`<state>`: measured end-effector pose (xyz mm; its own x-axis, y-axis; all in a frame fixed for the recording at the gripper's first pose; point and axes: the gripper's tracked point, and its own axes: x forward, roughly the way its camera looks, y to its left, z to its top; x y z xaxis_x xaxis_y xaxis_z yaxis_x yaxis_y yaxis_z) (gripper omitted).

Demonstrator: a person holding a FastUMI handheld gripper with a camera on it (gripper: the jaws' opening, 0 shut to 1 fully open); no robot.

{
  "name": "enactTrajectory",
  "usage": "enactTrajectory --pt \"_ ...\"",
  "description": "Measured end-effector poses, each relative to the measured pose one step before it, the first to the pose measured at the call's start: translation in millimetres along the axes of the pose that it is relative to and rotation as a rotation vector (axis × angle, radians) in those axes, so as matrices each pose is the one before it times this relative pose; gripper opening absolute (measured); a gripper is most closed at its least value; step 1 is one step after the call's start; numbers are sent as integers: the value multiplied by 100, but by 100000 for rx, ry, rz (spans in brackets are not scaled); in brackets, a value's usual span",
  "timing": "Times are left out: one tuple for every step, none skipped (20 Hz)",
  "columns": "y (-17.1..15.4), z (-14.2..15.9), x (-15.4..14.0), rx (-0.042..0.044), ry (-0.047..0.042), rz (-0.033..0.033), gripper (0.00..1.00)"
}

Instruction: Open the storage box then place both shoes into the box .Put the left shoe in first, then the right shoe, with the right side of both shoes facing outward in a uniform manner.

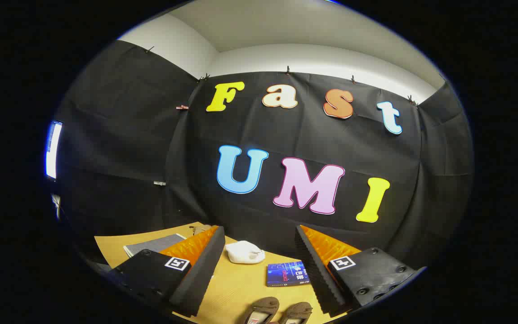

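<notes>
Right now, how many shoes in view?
2. Both brown fabric shoes lie side by side on the table, low between the open fingers: left one, right one. Their near ends are cut off.

We are holding our gripper point(259, 270) level and raised, its two fingers point(205, 265) spreading wide apart, gripping nothing, pointing forward and tilting slightly upward.

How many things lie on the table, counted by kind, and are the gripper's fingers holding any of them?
Shoes: 2, brown
Books: 1, blue
White lumpy object: 1
Grey flat item: 1
Total: 5
The gripper is open, holding nothing; the shoes lie between its fingers.
</notes>
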<state>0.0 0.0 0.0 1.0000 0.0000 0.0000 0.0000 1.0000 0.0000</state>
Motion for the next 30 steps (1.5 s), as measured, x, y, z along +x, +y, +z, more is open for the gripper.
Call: enactTrajectory --pt "-34 -4 -41 -378 -124 -150 97" --pt "14 -78 28 -506 -94 -66 97" --pt "46 -67 73 -405 6 43 97" --pt "28 -1 87 -157 -6 28 97" --pt "86 50 44 135 67 100 97" --pt "166 33 -59 293 -90 254 97" --pt "70 103 68 235 -124 114 97" --pt "35 19 56 -58 -31 -4 97" --pt "-15 -149 31 -359 467 -220 97" --pt "-37 -113 63 -352 361 -352 97" --pt "-49 -28 61 -45 175 -203 97" --pt "0 -53 47 456 22 -121 97" --pt "109 -54 35 515 42 85 97" --pt "39 -58 2 350 304 -38 97" --pt "13 -130 50 25 411 15 97" --pt "60 -69 42 -132 341 185 97" --pt "81 -32 32 -104 183 164 97" --pt "199 -3 102 59 -58 578 97" --pt "321 -74 161 327 160 1113 97" --pt "542 -223 224 935 728 2112 97" --pt "606 -357 217 2076 1335 2729 97" --pt "544 -222 364 3524 935 2759 97" --pt "465 -396 313 4370 1483 2492 97" --pt "393 -525 424 4865 2139 2399 97" --pt "210 -441 427 5104 1853 2191 97" --pt "213 -273 523 5180 1488 2373 97" --pt "305 -554 628 5352 1930 2974 97" --pt "320 -1011 761 5843 2843 4025 97" --pt "355 -1287 892 7040 3778 4953 98" --pt "498 -1371 606 7870 3842 5429 98"
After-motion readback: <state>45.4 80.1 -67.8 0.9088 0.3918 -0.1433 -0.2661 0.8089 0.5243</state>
